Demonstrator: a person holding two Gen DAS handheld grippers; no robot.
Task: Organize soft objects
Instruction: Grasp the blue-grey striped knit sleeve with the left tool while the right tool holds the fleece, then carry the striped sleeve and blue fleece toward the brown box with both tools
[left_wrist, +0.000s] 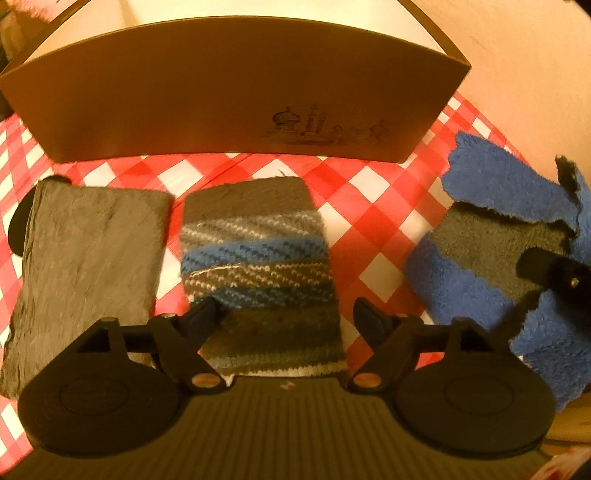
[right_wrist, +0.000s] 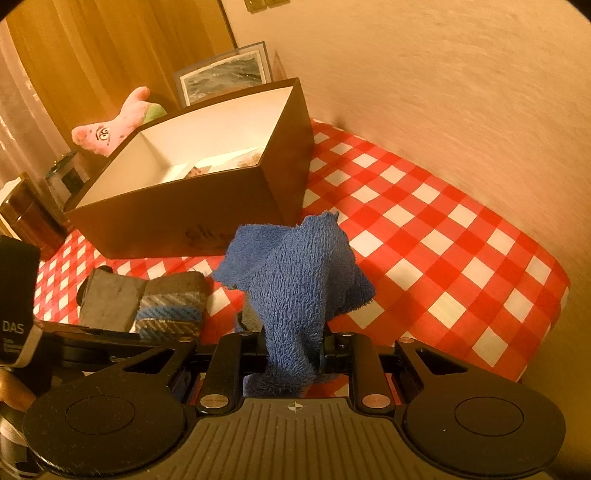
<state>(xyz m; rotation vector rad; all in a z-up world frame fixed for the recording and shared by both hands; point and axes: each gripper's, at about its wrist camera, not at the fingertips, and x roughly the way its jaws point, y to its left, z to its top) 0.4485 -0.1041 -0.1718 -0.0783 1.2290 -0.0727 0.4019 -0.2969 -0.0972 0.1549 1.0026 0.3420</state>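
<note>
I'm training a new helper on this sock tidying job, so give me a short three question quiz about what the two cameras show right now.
1. True or false: the right gripper is shut on the blue fluffy sock.
2. Which item lies between the open fingers of the left gripper?
A. the dark grey cloth
B. the striped sock
C. the pink plush toy
3. Fill in: the brown box stands on a red and white ______ tablecloth.

Key: 1 true; 2 B; 3 checked.
</note>
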